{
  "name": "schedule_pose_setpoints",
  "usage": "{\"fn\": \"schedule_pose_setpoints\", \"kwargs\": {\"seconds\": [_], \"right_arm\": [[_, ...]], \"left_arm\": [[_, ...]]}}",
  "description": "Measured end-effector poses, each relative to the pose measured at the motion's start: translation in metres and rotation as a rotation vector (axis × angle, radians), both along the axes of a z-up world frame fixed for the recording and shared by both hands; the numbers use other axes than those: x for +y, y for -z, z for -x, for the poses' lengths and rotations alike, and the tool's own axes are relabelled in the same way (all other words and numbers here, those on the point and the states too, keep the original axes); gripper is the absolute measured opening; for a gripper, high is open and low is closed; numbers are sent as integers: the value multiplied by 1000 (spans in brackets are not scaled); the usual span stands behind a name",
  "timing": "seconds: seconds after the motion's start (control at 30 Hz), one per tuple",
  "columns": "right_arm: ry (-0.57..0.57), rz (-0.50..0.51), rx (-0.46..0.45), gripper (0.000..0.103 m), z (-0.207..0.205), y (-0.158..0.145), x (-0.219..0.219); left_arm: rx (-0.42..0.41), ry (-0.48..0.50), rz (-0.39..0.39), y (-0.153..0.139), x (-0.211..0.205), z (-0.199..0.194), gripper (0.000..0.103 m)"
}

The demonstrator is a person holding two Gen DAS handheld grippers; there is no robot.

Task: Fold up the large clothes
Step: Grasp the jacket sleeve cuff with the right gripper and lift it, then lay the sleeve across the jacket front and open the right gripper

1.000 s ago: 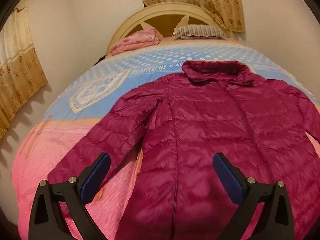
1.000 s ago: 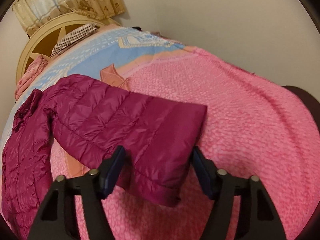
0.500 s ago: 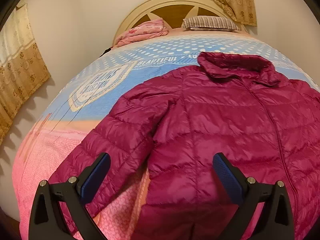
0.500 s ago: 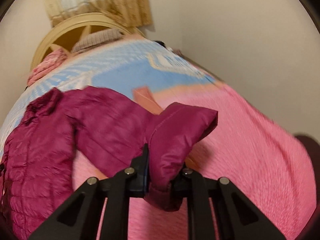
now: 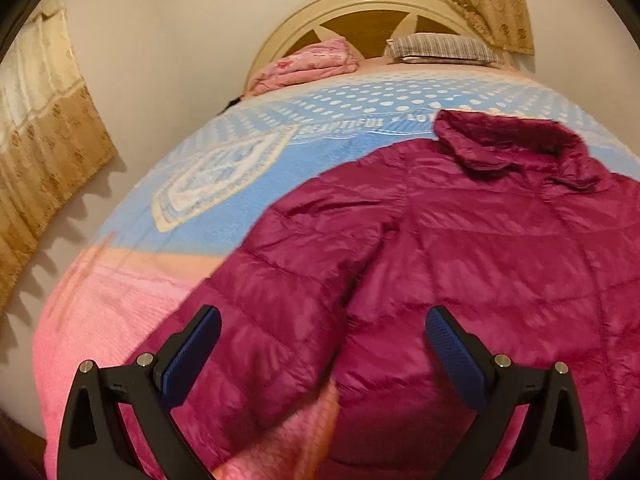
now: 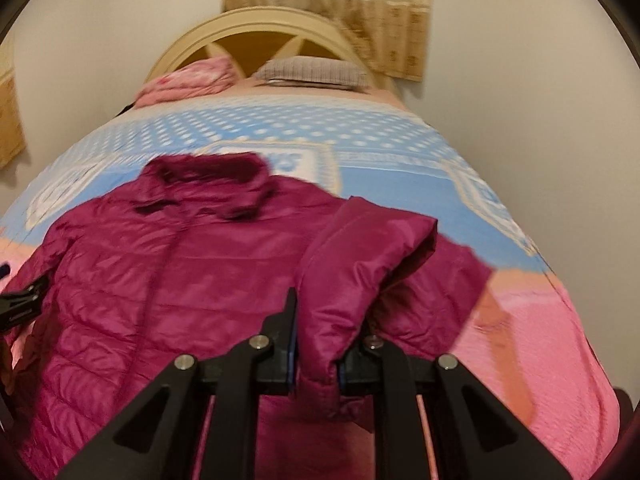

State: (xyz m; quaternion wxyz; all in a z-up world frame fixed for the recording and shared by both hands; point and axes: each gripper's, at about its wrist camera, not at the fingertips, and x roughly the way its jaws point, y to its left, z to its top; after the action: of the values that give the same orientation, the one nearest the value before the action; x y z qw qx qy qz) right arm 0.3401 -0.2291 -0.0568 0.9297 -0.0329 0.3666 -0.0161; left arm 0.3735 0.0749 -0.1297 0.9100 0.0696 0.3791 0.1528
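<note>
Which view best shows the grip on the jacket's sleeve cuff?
The right wrist view: the right gripper has its jaws shut on the sleeve cuff, lifted over the jacket. The left wrist view shows only the other sleeve, ungripped, between open jaws.

A bed [image 5: 248, 184] is covered by a blue dotted blanket toward its head and a pink one [image 5: 100, 320] toward its foot. A cream arched headboard [image 6: 256, 24] is set against plain pale walls [image 5: 168, 32]. Beige patterned curtains [image 6: 360, 8] are hung behind it.
</note>
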Motion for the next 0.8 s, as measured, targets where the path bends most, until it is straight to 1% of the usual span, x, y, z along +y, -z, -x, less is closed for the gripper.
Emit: {"fn": "schedule_pose_setpoints", "kwargs": {"seconds": [0.07,0.13,0.27,0.43,0.6,0.7,0.8], "right_arm": [[-36,13,8,17,-6,5,23],[-69,22,16,17,-14,12,43],[-110,29,36,17,-22,27,73],[-143,20,70,17,-31,48,103],[-181,36,83,17,-37,60,129],[-195,40,89,17,-39,66,137],[-205,57,91,17,-39,73,145]], "left_arm": [[0,-12,18,2,6,-5,102],[7,-25,18,5,9,-10,102],[10,-33,30,11,12,-15,102],[-1,-50,29,16,18,-15,102],[0,-67,14,15,24,-25,102],[5,-64,15,17,24,-29,102],[20,-59,11,26,20,-32,102]]}}
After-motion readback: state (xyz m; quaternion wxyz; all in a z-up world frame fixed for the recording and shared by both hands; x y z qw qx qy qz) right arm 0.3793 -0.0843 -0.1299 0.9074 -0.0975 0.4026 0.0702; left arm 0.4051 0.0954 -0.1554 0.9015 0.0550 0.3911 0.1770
